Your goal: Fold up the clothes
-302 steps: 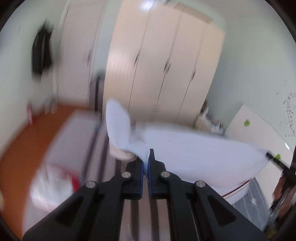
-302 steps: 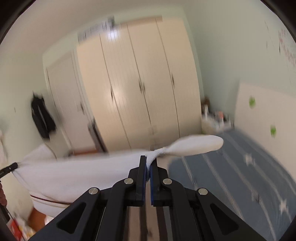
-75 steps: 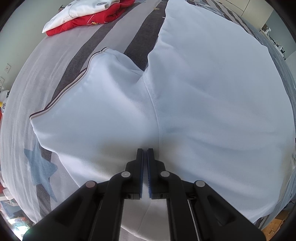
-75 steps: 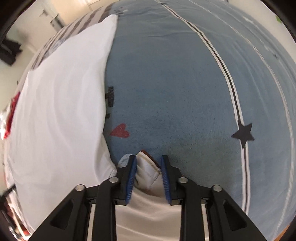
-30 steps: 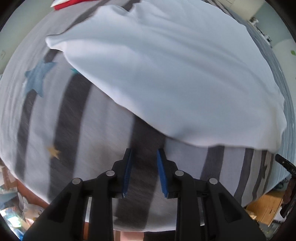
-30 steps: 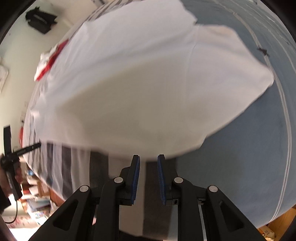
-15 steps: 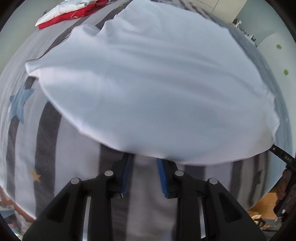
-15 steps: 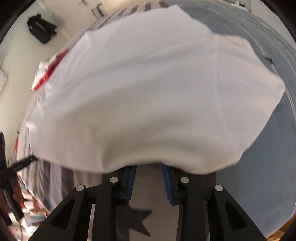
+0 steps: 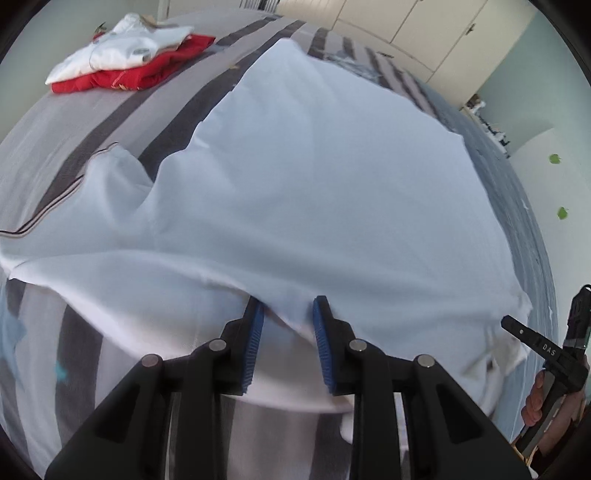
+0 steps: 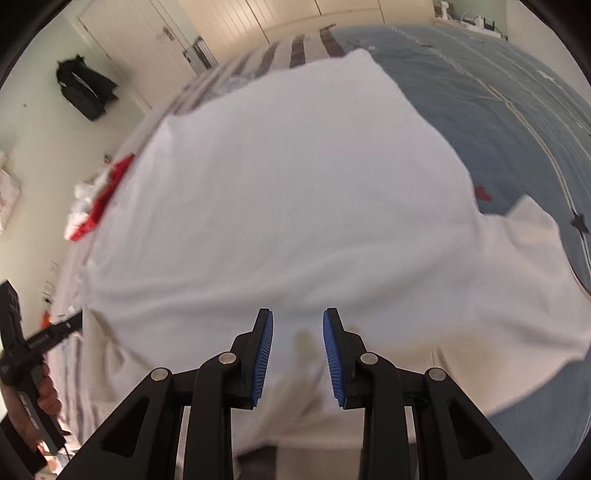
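Note:
A white T-shirt (image 9: 314, 177) lies spread flat on the bed, its striped-trim sleeve (image 9: 92, 173) out to the left. My left gripper (image 9: 287, 325) hovers open at the shirt's near edge. A small ridge of cloth sits between its blue pads (image 9: 255, 325), which do not press it. In the right wrist view the same T-shirt (image 10: 295, 192) fills the middle, its other sleeve (image 10: 532, 236) lying on the blue cover. My right gripper (image 10: 297, 332) is open over the near part of the shirt, with only flat cloth under the gap.
A folded red and white pile of clothes (image 9: 125, 55) lies at the bed's far left. The bedspread (image 9: 55, 140) is grey-striped on the left and blue (image 10: 517, 92) on the right. Wardrobes (image 9: 406, 22) stand behind, and a black bag (image 10: 85, 92) hangs on the wall. A hand (image 9: 535, 398) shows at the right edge.
Both grippers have moved forward from the bare striped bedspread onto the shirt's near edge. The right jaws stand slightly wider than a second ago. The shirt has stayed put.

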Available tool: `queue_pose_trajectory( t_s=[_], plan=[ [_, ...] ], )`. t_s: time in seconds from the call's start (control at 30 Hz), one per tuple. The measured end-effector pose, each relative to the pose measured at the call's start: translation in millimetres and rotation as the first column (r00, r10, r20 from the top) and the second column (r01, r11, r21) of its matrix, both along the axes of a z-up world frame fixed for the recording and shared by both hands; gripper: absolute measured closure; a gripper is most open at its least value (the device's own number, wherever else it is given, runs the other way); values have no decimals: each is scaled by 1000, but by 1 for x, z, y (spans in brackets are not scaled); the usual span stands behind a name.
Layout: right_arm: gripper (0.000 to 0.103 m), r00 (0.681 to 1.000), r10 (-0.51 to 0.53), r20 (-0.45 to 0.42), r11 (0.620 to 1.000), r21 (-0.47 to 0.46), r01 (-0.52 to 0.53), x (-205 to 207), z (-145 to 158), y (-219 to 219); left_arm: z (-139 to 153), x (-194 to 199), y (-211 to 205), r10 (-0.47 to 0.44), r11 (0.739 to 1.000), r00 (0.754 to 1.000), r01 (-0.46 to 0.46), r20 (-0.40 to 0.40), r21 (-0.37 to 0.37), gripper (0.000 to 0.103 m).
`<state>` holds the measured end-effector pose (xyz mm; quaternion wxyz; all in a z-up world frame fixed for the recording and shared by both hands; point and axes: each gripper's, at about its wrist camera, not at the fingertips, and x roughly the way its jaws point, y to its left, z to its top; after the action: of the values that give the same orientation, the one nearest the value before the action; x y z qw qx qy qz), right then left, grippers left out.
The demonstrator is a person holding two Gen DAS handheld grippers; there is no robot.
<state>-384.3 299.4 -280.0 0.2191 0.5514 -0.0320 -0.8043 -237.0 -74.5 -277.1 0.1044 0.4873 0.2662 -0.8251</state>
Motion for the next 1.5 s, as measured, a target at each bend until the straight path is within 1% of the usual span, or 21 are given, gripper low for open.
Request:
queue_pose_trajectory(
  t_s=[0.07,0.1,0.13,0.2,0.27,0.33,0.43,0.53,0.6,0.67,0.73,0.8,0.93,0.97,1.0,1.13,1.17,1.2,1.3,1.37,1.5],
  plan=[
    [76,1000,4,-2,1000,-7,-4,-7,1,-5,5,12,-4,-15,1000,1000,15,-11,-14,80],
    [76,1000,9,-14,1000,-25,-9,-1,7,4,19,25,10,-23,999,1000,22,-21,-22,77],
    [76,1000,13,-27,999,-44,-14,6,12,12,24,34,16,-29,999,999,28,-30,-22,76],
    [76,999,26,-36,997,-75,-29,23,20,23,14,34,11,-31,1000,999,31,-45,3,74],
    [76,998,53,-31,994,-96,-55,43,24,24,24,52,25,-33,999,999,34,-39,21,71],
    [76,996,85,-11,991,-104,-86,65,23,23,12,67,35,-43,998,999,43,-9,41,70],
    [76,988,135,76,987,-93,-128,96,2,10,-5,88,54,-71,995,996,67,53,69,67],
    [75,979,142,149,987,-102,-128,112,-24,-6,-18,83,68,-123,991,991,120,54,58,67],
    [74,978,147,150,984,-120,-129,110,-30,-17,-21,73,74,-153,987,988,151,32,48,67],
    [65,978,147,145,981,-151,-125,109,-29,-18,-22,61,73,-168,983,986,168,2,70,67],
    [64,977,156,146,977,-168,-131,104,-31,-25,-24,50,72,-183,979,983,184,-20,93,67],
    [64,974,170,152,974,-173,-143,97,-36,-35,-29,41,73,-200,975,979,202,-21,91,67],
    [64,963,186,193,971,-185,-151,91,-52,-43,-31,35,76,-210,972,977,212,-29,106,68],
    [65,962,190,199,970,-189,-152,91,-54,-44,-32,35,75,-210,970,977,213,-32,114,68],
    [66,961,191,200,971,-182,-155,91,-54,-44,-32,34,75,-212,969,977,215,-36,122,74],
    [78,958,184,219,970,-196,-141,92,-54,-38,-33,30,75,-224,962,973,230,-56,149,81],
    [81,957,185,221,970,-200,-142,91,-53,-37,-34,29,73,-217,961,975,223,-59,163,84],
    [82,957,190,221,969,-199,-146,92,-52,-37,-34,29,71,-209,960,976,216,-61,176,89],
    [86,954,197,225,966,-209,-150,94,-48,-30,-31,32,69,-192,961,979,201,-65,191,96],
    [87,953,202,227,964,-219,-152,96,-43,-27,-24,40,72,-189,964,980,198,-63,179,97],
    [88,948,220,232,959,-228,-167,104,-29,-19,5,68,78,-198,965,978,207,-66,162,97]
  ],
)
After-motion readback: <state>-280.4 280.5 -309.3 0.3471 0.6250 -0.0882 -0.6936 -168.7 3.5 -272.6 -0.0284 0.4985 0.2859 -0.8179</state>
